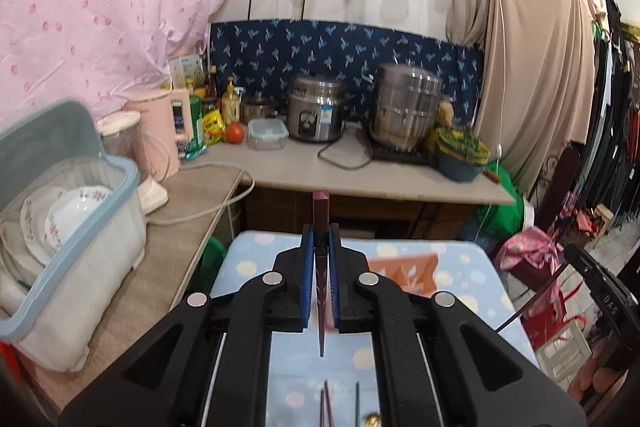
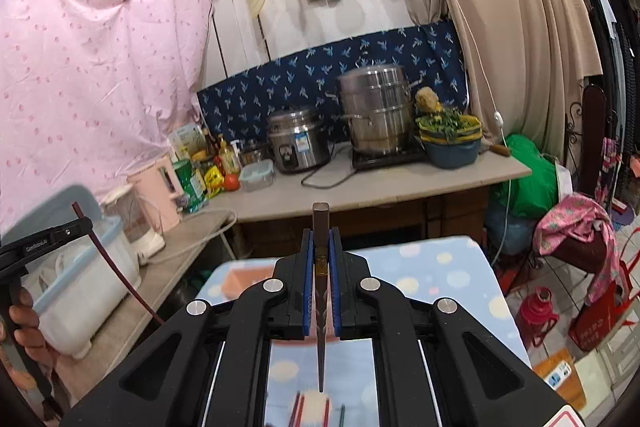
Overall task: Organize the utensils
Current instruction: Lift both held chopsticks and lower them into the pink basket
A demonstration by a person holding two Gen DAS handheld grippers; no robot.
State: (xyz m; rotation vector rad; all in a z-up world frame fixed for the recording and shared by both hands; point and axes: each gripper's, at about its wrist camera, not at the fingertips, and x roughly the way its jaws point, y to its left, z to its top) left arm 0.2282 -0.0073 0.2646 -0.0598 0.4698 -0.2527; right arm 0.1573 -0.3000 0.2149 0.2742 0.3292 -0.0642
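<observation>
- "DAS" reads in pale letters on the black body of the right hand-held gripper (image 1: pixel 612 301), seen at the right edge of the left wrist view.
- White lettering sits on the black arm of the left hand-held gripper (image 2: pixel 38 245) in the right wrist view; it is too small to read.
- The rice cooker (image 2: pixel 298 143) carries a blue label, unreadable.
</observation>
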